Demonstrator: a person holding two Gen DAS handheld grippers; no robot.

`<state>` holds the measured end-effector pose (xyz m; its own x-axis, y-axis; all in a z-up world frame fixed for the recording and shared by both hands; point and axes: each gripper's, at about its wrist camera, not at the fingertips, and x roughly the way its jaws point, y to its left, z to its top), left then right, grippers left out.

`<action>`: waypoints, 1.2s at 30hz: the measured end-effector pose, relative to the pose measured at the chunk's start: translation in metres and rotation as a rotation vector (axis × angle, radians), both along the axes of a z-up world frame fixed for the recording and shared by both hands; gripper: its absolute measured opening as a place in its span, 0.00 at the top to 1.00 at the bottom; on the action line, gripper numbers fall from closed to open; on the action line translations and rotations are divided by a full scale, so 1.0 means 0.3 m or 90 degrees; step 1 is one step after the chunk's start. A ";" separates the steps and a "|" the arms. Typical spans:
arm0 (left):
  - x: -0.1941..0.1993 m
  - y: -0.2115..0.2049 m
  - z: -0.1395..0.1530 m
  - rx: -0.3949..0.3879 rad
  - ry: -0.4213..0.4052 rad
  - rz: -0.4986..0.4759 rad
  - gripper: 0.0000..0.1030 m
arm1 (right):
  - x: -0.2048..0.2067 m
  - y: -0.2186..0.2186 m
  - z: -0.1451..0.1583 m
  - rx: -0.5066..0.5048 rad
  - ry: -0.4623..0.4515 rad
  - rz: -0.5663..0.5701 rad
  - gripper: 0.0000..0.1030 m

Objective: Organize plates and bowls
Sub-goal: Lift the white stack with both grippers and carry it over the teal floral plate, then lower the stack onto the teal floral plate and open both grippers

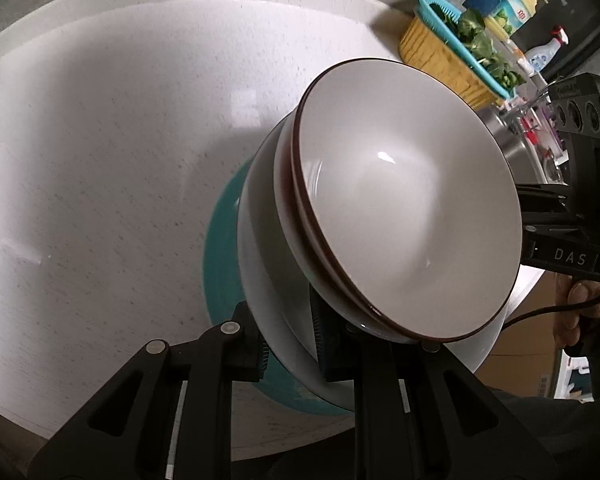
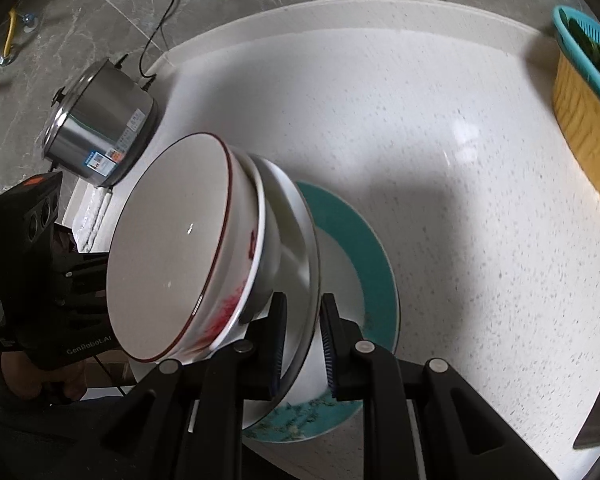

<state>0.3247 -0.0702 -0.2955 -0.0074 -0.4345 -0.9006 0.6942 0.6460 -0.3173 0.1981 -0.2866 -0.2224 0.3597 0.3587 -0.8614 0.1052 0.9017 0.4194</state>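
I am looking down on a white speckled countertop (image 1: 100, 160) with a raised lip along its back edge and grey marbled wall tile behind it. On my left camera a yellow basket (image 1: 440, 60) with a teal strainer of green leaves sits at the back right, with bottles and a steel sink edge beyond it; on my right camera a stainless steel pot (image 2: 100, 128) with its cord plugged in stands at the back left. The stack of dishes (image 1: 380, 220) hangs tilted between my 2 tools: a brown-rimmed bowl (image 1: 412, 200) on top, nested in a bowl with red markings (image 2: 236, 300), then a wide white plate (image 2: 296, 240), and a teal-rimmed plate (image 2: 364, 240) at the bottom. My left gripper (image 1: 290, 344) has its jaws drawn nearly together on the near edge of the stack, 1 pad against the underside of the white plate and the other tucked up by the bowls. My right gripper (image 2: 304, 340) pinches the white plate's rim on the opposite side, jaws likewise almost closed with the rim between the ribbed pads. Whether the teal-rimmed plate touches the counter or is lifted clear I cannot tell. Each camera shows the other tool and the hand (image 2: 40, 376) that holds it across the stack.
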 end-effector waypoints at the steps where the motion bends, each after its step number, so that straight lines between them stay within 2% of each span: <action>1: -0.001 0.001 -0.005 0.002 0.001 0.001 0.85 | -0.001 -0.001 -0.011 0.003 0.002 0.000 0.82; 19: 0.024 -0.098 -0.077 0.029 0.008 0.006 0.85 | -0.011 0.002 -0.098 0.022 0.016 0.008 0.82; 36: 0.012 -0.074 -0.079 0.031 -0.017 0.008 0.85 | -0.028 0.014 -0.118 0.026 0.003 0.012 0.82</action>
